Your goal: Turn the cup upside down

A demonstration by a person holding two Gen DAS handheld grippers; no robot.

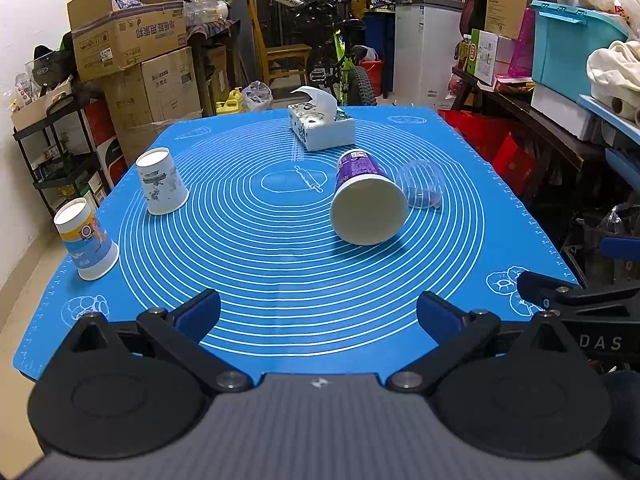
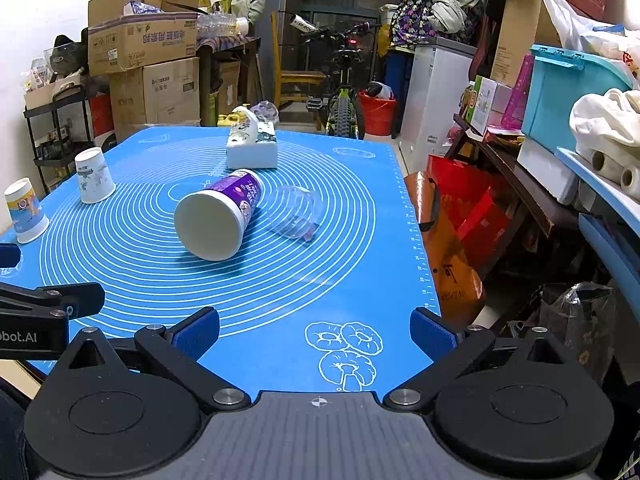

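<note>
Lying on its side near the middle of the blue silicone mat (image 1: 280,280), the purple paper cup (image 1: 366,196) is seen beside a clear plastic cup (image 1: 422,184). The left gripper (image 1: 318,316) and right gripper (image 2: 316,330) are held spread wide, empty, at the near edge. 2 paper cups (image 1: 162,182) are seen inverted at left.

Your left gripper (image 1: 318,314) hangs low with its jaws spread wide and holding nothing. Your right gripper (image 2: 316,330) sits just beside it, equally wide and bare.
</note>
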